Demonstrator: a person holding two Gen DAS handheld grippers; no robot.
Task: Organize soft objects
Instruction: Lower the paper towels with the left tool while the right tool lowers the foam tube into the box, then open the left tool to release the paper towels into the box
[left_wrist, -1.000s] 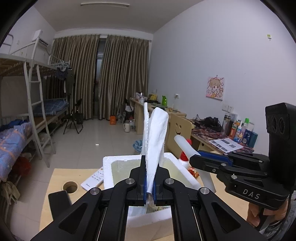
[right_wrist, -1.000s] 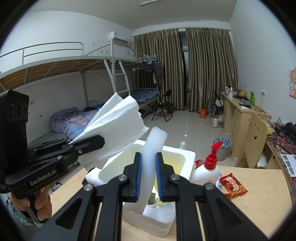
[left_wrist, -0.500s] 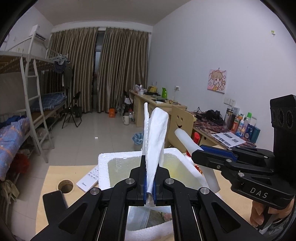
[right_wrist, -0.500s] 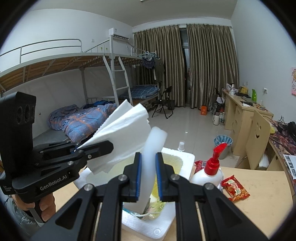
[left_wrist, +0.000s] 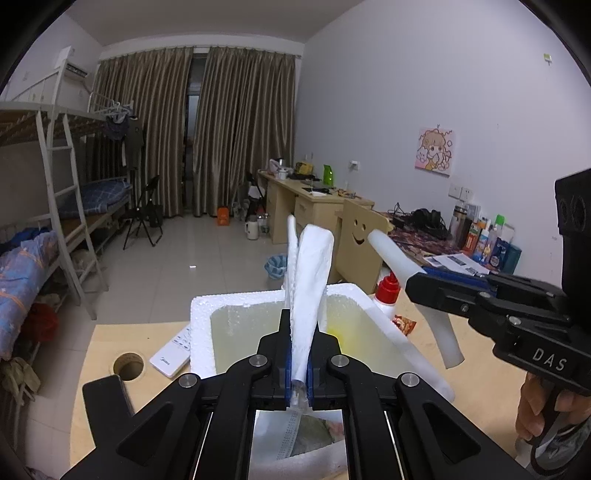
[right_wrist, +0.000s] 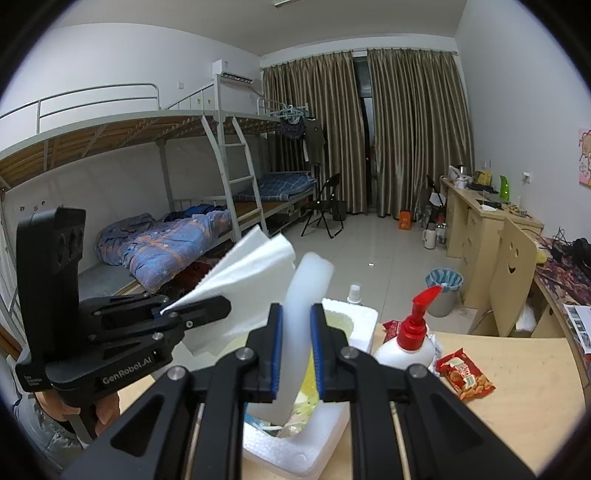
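2 tools hold soft items above a foam box.
The left tool (left_wrist: 299, 363), jaws opening, has a folded white tissue (left_wrist: 308, 291) between its pads over the white foam box (left_wrist: 201, 332); the right tool (right_wrist: 296, 356) pinches a white foam tube (right_wrist: 301, 317) above the box on the wooden surface (right_wrist: 517, 387).

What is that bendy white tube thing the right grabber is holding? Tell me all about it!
It is a white foam tube, smooth and soft-looking, with a rounded top end. It curves a little and leans over the white foam box on the wooden table. The right gripper is shut on its middle, blue pads squeezing both sides. Its lower end hangs just above the stuff inside the box. In the left wrist view it slants across the box's right rim.
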